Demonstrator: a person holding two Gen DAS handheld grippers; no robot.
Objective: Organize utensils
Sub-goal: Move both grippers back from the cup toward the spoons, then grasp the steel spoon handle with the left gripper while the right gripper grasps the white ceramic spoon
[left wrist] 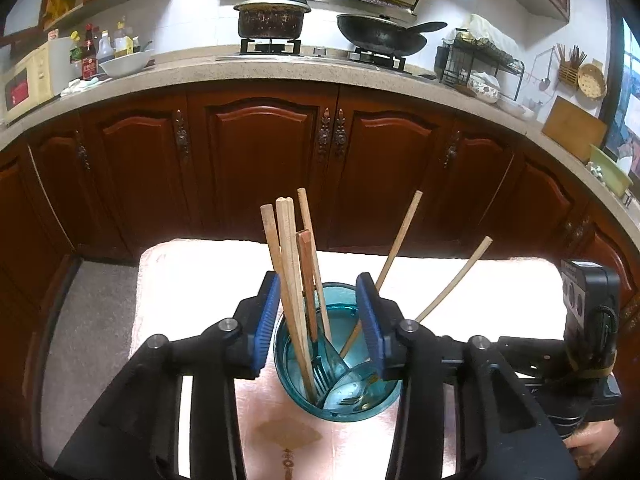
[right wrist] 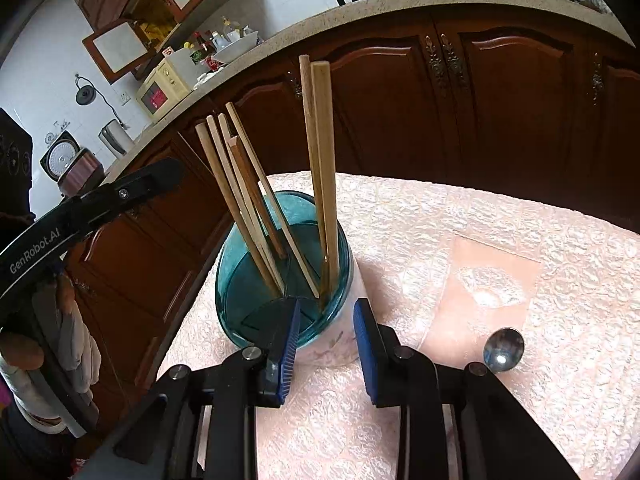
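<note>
lying loose on the pink cloth (right wrist: 460, 216), the spoon (right wrist: 503, 350) sits just right of the right gripper (right wrist: 326, 340), whose jaws gape empty, while the left gripper (left wrist: 318, 320), jaws apart, straddles the teal holder (left wrist: 340, 396) of chopsticks (left wrist: 290, 264).

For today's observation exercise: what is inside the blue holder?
The blue holder has wooden chopsticks standing in it and a fork head-down. Its divider and tinted wall hide the bottom.
</note>
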